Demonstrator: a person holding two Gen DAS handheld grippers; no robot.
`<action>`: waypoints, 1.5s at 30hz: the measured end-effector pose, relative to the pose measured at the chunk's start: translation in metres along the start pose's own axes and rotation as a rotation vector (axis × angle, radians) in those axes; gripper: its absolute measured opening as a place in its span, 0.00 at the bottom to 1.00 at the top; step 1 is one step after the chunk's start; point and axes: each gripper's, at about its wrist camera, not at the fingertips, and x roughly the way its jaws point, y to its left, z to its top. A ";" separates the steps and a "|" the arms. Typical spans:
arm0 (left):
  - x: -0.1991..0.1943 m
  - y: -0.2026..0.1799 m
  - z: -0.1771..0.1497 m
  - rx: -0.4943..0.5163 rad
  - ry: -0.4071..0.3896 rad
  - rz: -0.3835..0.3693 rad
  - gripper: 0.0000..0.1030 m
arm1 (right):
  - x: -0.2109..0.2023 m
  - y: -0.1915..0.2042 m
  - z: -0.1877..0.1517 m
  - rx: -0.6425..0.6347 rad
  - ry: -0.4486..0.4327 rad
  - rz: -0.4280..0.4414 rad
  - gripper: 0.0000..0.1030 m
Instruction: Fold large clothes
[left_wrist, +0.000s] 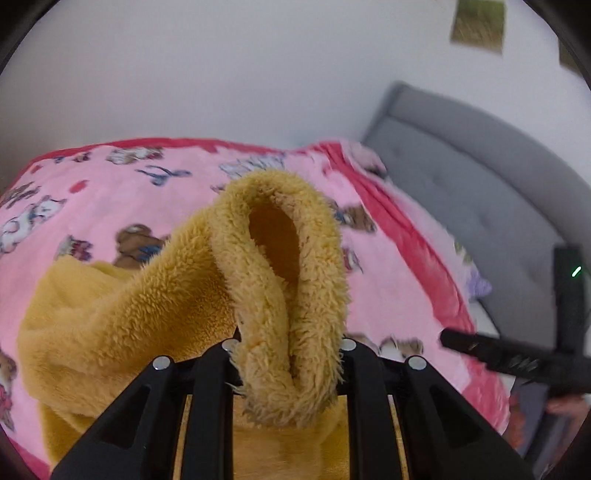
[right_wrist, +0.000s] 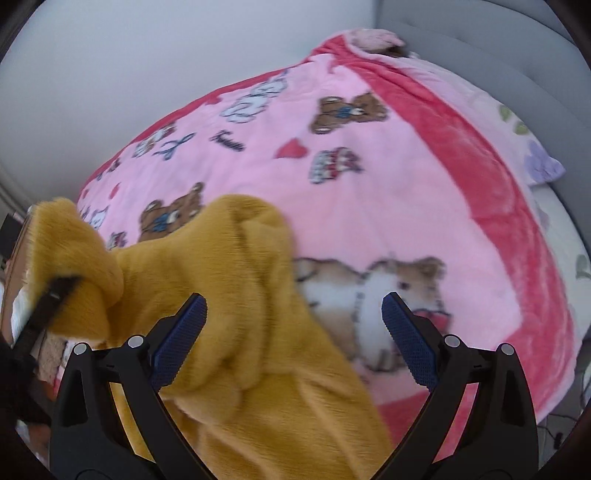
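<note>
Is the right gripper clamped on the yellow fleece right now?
No: the right gripper stands wide open, its blue pads apart, with the yellow fleece garment lying loose between them.

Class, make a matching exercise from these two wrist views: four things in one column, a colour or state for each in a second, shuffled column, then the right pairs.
Things
1. left gripper
2. right gripper
3. fleece garment
4. headboard

Colour or state
A. grey, padded
B. mustard yellow, lying on the pink blanket
C. shut on a fold of fleece
D. open, holding nothing

Pairs: 1-C, 2-D, 3-B, 4-A
</note>
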 end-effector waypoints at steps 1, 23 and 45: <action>0.012 -0.005 -0.004 0.004 0.019 -0.004 0.17 | -0.002 -0.013 -0.001 0.016 0.000 -0.018 0.89; -0.051 0.122 0.023 0.052 0.060 0.076 0.95 | 0.063 0.080 0.078 0.038 0.312 0.624 0.92; 0.023 0.257 -0.035 -0.281 0.198 -0.054 0.95 | 0.151 0.133 0.121 0.188 0.562 0.811 0.12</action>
